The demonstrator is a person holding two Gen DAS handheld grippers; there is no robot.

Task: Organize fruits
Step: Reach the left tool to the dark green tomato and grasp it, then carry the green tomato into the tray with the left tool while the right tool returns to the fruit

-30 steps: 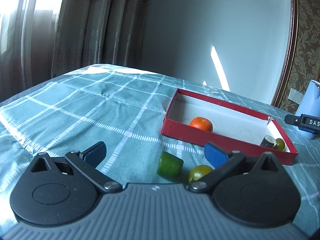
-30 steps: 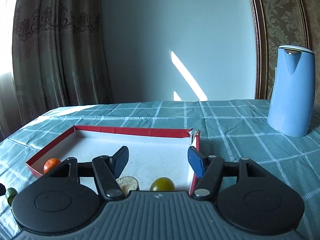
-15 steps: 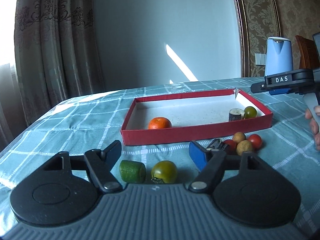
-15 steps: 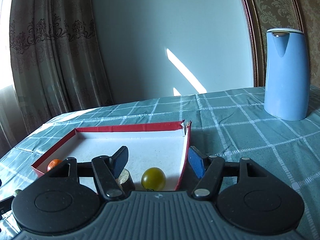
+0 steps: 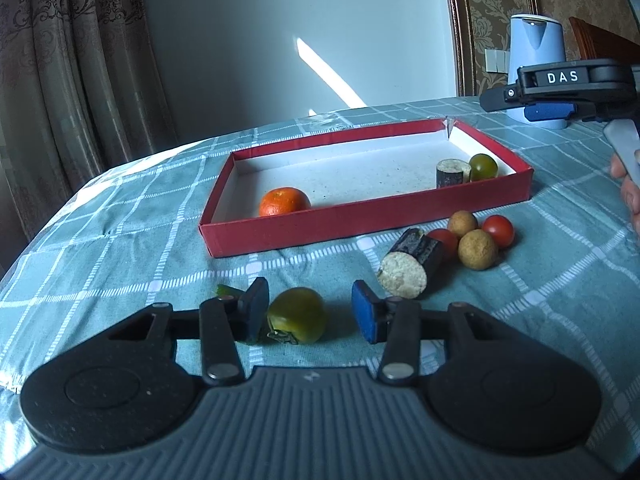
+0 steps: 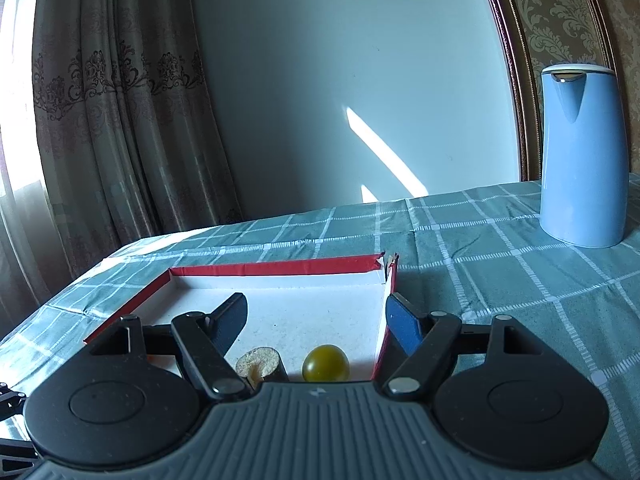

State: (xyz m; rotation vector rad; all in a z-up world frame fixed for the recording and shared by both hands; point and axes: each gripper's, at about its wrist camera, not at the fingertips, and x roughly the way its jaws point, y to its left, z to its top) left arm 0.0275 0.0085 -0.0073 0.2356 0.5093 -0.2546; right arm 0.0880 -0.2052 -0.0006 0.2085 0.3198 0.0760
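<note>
My left gripper (image 5: 310,314) is open around a green persimmon (image 5: 297,314) on the tablecloth; the left finger touches or nearly touches it, the right finger stands apart. A green cucumber piece (image 5: 228,291) peeks out behind the left finger. The red box (image 5: 360,222) holds an orange (image 5: 284,201), a dark cane piece (image 5: 452,173) and a green tomato (image 5: 483,166). My right gripper (image 6: 316,320) is open and empty above the box's right end, over the cane piece (image 6: 258,362) and green tomato (image 6: 325,368).
In front of the box lie a second cane piece (image 5: 412,264), two brown longans (image 5: 478,249) and two red tomatoes (image 5: 498,231). A blue kettle (image 6: 582,152) stands at the back right. The right gripper shows at the left wrist view's right edge (image 5: 560,88).
My left gripper has moved forward and right, so the persimmon now sits between its fingers and the cucumber piece is behind the left finger. The right gripper has drifted slightly, staying open.
</note>
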